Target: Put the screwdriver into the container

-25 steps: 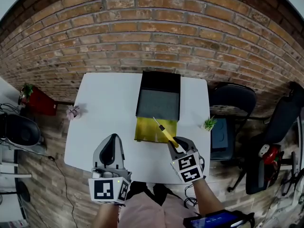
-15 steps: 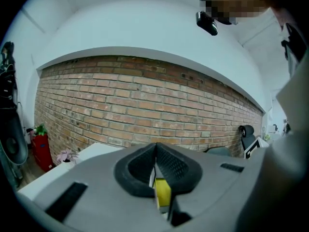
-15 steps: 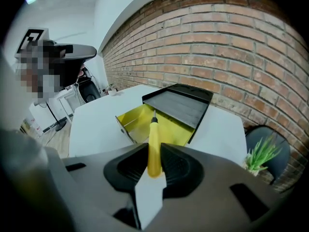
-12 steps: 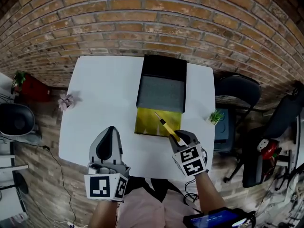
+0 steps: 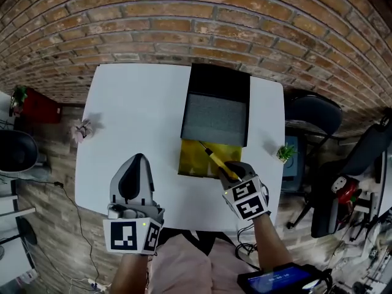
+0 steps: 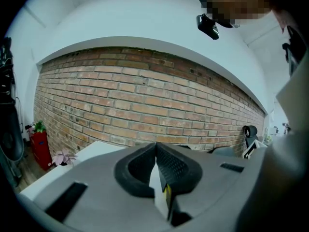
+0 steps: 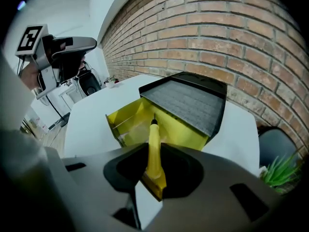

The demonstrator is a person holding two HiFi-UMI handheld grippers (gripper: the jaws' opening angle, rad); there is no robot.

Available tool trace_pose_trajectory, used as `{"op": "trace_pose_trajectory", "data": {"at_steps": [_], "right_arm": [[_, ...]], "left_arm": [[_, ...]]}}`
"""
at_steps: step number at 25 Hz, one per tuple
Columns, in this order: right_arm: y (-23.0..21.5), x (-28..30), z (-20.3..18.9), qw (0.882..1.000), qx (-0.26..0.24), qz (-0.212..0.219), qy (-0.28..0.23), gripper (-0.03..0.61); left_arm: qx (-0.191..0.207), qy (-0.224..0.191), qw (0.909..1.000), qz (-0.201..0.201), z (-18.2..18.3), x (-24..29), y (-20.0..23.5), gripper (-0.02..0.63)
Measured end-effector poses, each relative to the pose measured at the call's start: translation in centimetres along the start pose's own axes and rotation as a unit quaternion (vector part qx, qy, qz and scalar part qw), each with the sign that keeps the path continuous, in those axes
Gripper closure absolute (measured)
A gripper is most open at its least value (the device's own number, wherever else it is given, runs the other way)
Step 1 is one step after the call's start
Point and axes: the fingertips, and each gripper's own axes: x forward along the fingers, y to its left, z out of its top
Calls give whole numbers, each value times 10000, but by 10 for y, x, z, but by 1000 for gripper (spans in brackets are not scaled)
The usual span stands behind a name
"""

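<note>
A yellow-handled screwdriver [image 5: 215,160] sticks out of my right gripper [image 5: 230,169], which is shut on its handle. Its black tip points over the yellow container [image 5: 195,164], an open tray at the table's near middle. In the right gripper view the screwdriver [image 7: 154,146] lies between the jaws of my right gripper [image 7: 153,164], aimed into the yellow container [image 7: 133,123]. Behind it stands the box's open lid with grey foam [image 5: 214,118]. My left gripper [image 5: 136,175] hovers over the table to the left, shut and holding nothing; its pads [image 6: 155,151] meet.
The white table [image 5: 135,115] carries a small pink flower [image 5: 81,129] at its left edge and a small green plant [image 5: 285,153] at its right edge. A black chair [image 5: 313,116] stands to the right. A brick wall [image 5: 184,23] runs behind.
My right gripper has carried the screwdriver a little forward, so its tip now reaches over the yellow container. The left gripper has barely moved.
</note>
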Motion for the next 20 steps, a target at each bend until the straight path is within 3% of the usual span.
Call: {"op": "trace_pose_trajectory", "data": {"at_steps": [12,20], "right_arm": [[-1,19,6,9995,-176,-76,243,494],[-3,12,8,9995,-177,-232,152,456]], "left_arm": [[-24,114,9999,-61,-4,19,15,601],[27,91,9998,-153,-2,13,9,601]]}}
